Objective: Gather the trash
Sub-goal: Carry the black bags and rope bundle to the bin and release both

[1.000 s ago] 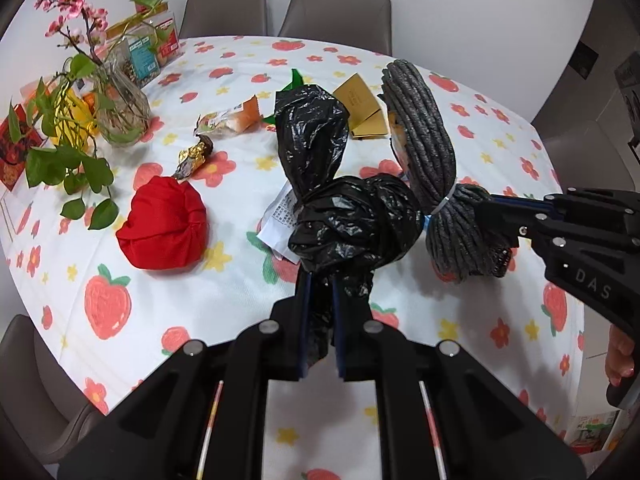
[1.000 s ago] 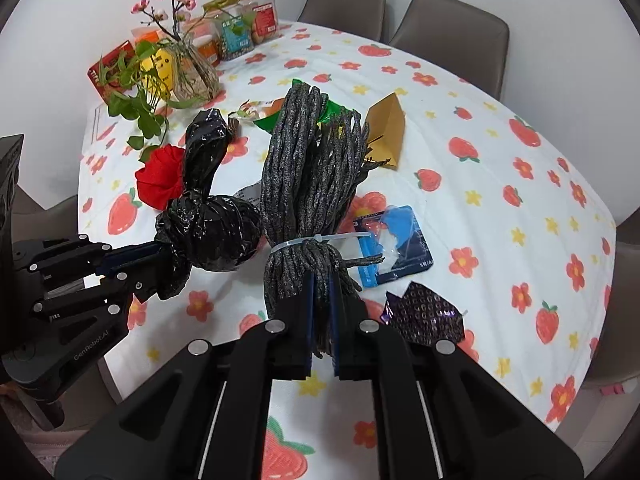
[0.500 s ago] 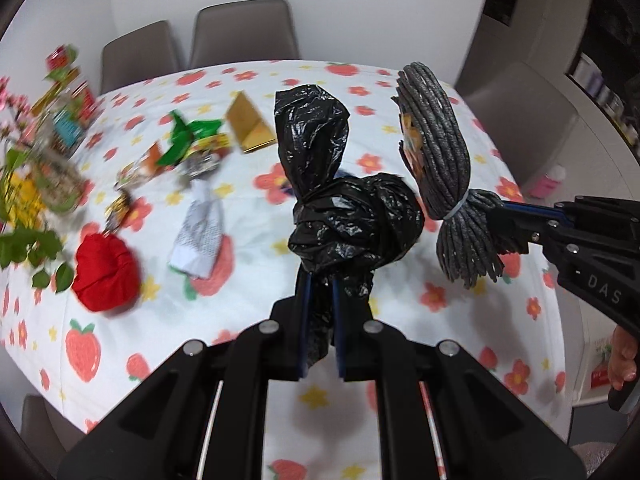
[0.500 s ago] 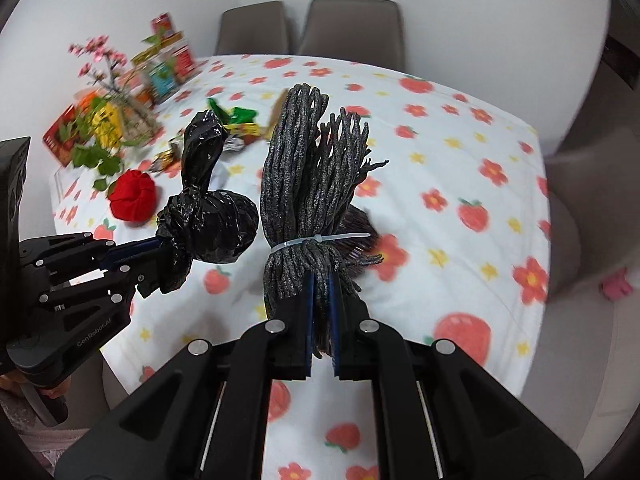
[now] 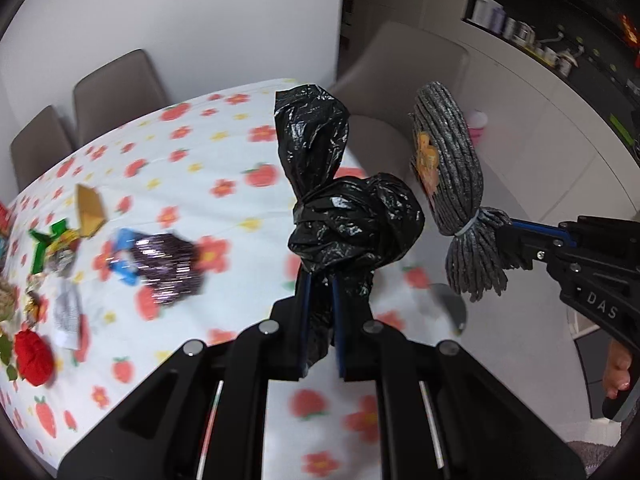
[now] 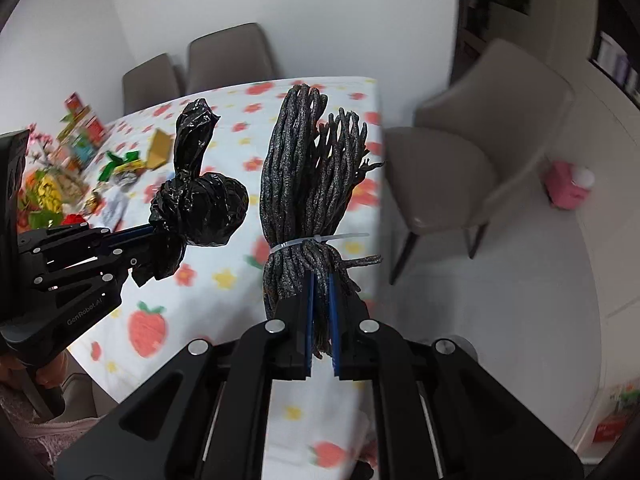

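My left gripper (image 5: 320,300) is shut on a knotted black plastic bag (image 5: 348,216) and holds it upright above the right end of the table (image 5: 224,160). My right gripper (image 6: 320,308) is shut on a grey cord bundle (image 6: 308,184) tied with a white zip tie, held upright beside the bag. The bag also shows in the right wrist view (image 6: 204,204), the bundle in the left wrist view (image 5: 452,168). Both are in the air, close together, near the table's right edge.
Wrappers, a dark shiny packet (image 5: 172,264), a blue item (image 5: 124,256), a brown carton (image 5: 90,208) and a red ball (image 5: 34,356) lie on the strawberry tablecloth. Grey chairs (image 6: 472,156) stand around. A pink object (image 6: 568,184) lies on the floor. A round metal thing (image 5: 450,308) shows below the bundle.
Both grippers have swung to the right with the bag and the bundle still held. The table's far end, the chair and the floor now fill the right side of both views.
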Demonstrator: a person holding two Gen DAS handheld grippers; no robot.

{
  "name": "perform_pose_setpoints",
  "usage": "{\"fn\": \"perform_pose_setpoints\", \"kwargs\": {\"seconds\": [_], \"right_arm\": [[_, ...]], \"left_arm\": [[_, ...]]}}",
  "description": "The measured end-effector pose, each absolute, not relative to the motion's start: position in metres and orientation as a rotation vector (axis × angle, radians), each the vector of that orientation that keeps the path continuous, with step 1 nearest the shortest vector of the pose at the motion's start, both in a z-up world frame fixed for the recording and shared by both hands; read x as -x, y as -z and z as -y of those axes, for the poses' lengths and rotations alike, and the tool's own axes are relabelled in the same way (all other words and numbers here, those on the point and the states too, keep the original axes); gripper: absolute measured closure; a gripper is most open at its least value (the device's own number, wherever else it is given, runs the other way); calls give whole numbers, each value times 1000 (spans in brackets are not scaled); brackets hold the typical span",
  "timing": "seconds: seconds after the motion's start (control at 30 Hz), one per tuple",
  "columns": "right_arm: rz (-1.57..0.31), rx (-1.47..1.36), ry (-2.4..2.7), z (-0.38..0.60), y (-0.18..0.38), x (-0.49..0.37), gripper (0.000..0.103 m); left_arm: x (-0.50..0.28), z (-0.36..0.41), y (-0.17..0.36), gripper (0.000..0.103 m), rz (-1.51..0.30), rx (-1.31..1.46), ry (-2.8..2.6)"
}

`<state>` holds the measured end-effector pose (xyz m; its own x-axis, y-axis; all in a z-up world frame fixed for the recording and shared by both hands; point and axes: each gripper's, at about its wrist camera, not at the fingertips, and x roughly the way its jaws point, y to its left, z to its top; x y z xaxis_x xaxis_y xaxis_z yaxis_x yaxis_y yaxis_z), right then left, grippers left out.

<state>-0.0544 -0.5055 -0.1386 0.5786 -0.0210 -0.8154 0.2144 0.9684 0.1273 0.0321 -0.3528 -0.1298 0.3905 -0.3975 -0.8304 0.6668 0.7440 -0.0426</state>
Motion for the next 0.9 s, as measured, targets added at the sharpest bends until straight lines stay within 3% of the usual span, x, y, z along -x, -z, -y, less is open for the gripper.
{"fn": "perform_pose_setpoints", "kwargs": {"seconds": [0.23, 0.47, 0.63, 0.9], "right_arm": [[-1005, -240, 270, 614, 160, 142, 97], [-1112, -289, 312, 688, 218, 191, 97], [-1171, -335, 314, 715, 278, 189, 97], [-1218, -426, 317, 746, 426, 173, 97]], "left_arm": [[43, 475, 162, 92, -1012, -340, 799], [94, 566, 237, 92, -1138, -331, 829], [106, 607, 300, 92, -1187, -390, 798], [87, 644, 439, 92, -1258, -447, 732]]}}
